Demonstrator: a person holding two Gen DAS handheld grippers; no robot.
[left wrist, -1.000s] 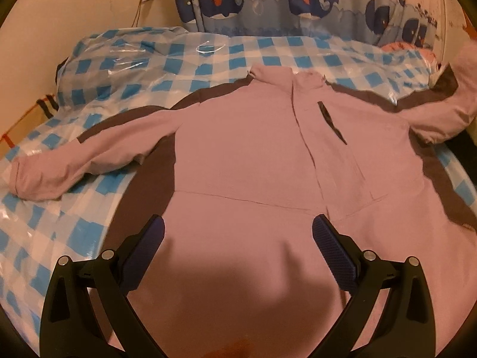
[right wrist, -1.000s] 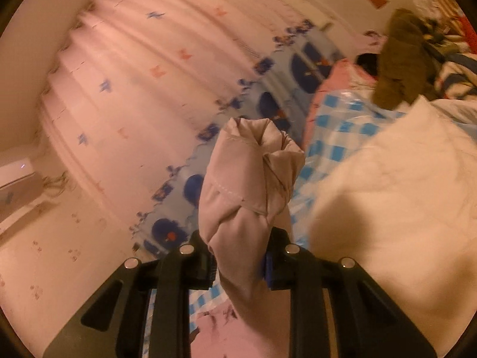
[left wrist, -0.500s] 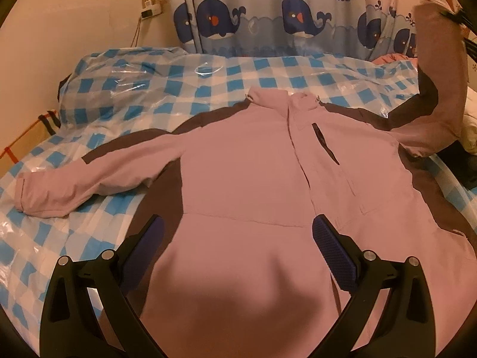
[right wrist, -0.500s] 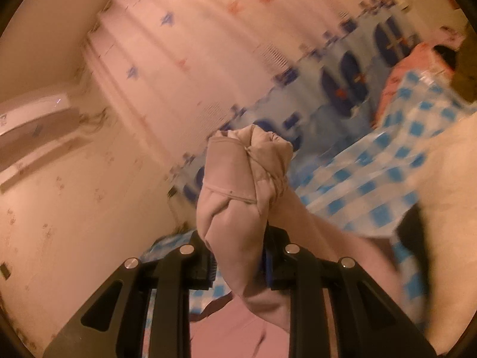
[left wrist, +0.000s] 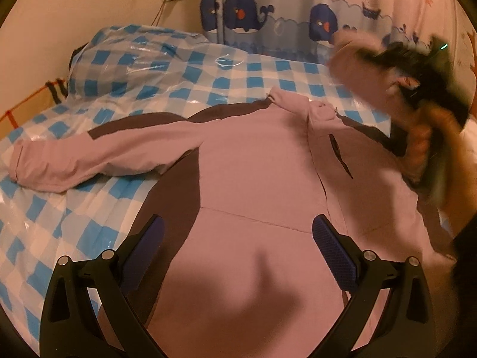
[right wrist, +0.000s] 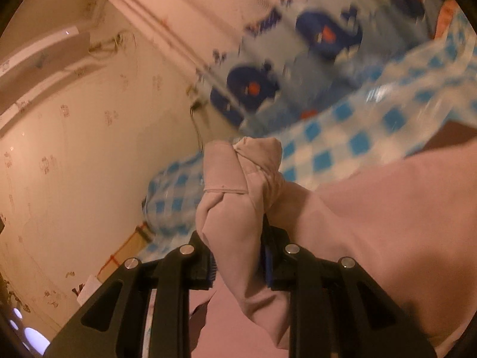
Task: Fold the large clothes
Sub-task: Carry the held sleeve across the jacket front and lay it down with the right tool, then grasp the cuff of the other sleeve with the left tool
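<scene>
Left wrist view: my left gripper spread wide over pink-and-brown jacket, flat on blue-white checked plastic-covered bed. Whale-print curtain at 12 o'clock, cream wall at 10. My right gripper pinches bunched pink sleeve cuff.

My jacket was pale pink, dark brown side panels. Bed cover showed blue-white checks. Curtain carried navy whales, red dots. My gripper pads were blue, arms black.
</scene>
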